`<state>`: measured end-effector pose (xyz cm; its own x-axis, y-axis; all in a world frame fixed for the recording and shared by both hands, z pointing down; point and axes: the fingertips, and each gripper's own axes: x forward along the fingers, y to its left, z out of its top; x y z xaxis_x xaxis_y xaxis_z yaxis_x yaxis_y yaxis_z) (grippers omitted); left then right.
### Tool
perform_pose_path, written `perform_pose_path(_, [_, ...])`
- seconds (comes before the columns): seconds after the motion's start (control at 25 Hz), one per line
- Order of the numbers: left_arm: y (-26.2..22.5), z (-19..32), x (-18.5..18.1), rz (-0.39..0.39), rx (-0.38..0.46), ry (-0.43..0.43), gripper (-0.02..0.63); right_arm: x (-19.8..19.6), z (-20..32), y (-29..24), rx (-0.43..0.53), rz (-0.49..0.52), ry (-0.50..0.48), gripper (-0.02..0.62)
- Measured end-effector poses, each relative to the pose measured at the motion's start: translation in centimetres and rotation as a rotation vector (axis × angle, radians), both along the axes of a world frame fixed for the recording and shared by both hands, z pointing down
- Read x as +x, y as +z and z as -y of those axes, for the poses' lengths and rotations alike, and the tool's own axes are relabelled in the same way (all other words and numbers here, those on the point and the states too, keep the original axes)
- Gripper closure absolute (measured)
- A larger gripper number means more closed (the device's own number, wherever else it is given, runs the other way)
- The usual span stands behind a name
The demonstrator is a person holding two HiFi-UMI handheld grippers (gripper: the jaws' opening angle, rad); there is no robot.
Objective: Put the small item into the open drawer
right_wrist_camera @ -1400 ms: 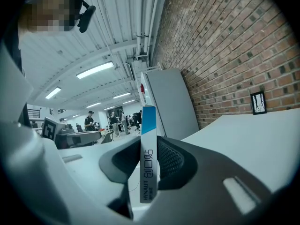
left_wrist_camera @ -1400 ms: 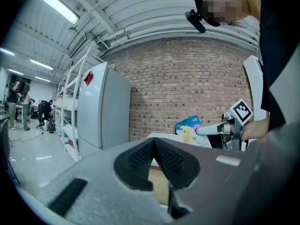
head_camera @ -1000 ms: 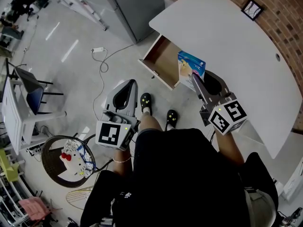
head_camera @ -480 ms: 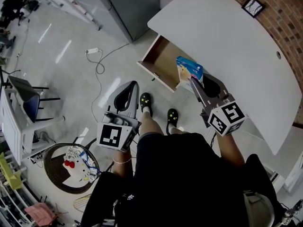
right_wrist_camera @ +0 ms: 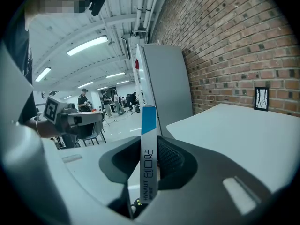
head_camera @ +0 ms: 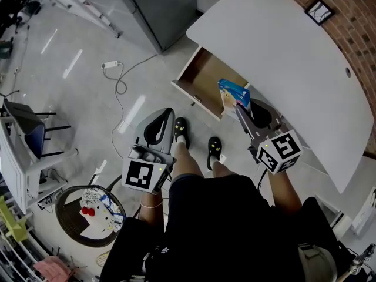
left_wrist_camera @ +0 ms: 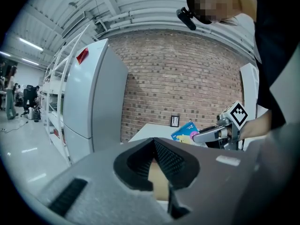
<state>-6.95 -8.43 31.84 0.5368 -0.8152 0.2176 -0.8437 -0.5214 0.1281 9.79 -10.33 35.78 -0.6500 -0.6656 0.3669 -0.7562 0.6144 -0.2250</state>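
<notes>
The small item is a flat blue and white box (head_camera: pixel 233 94), and my right gripper (head_camera: pixel 238 106) is shut on it. It hangs upright beside the near right corner of the open wooden drawer (head_camera: pixel 204 78), which is pulled out from under the white desk (head_camera: pixel 282 51). In the right gripper view the box (right_wrist_camera: pixel 148 149) stands on edge between the pads. My left gripper (head_camera: pixel 167 111) hangs lower left, over the floor, shut and holding nothing. Its jaws meet at the tip (left_wrist_camera: pixel 154 141) in the left gripper view, which also shows the box (left_wrist_camera: pixel 184 131).
A grey cabinet (head_camera: pixel 158 4) stands behind the drawer. A cable with a plug block (head_camera: pixel 111 64) lies on the floor. A round stool (head_camera: pixel 88 207) is at lower left and a chair (head_camera: pixel 29 128) at far left. A small picture frame (head_camera: pixel 320 10) stands on the desk. The person's shoes (head_camera: pixel 182 128) are below the drawer.
The head view has shifted a little. The right gripper still holds the box by the drawer, slightly nearer its front corner. The left gripper has hardly moved.
</notes>
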Motion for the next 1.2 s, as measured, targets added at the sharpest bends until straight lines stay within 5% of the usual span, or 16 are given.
perform_pose_path(1.2, [10.1,6.6,-1.0,-0.083,-0.082,0.052,0.611,-4.3,5.0,12.1,-0.103,-0.199,-0.087,0.495])
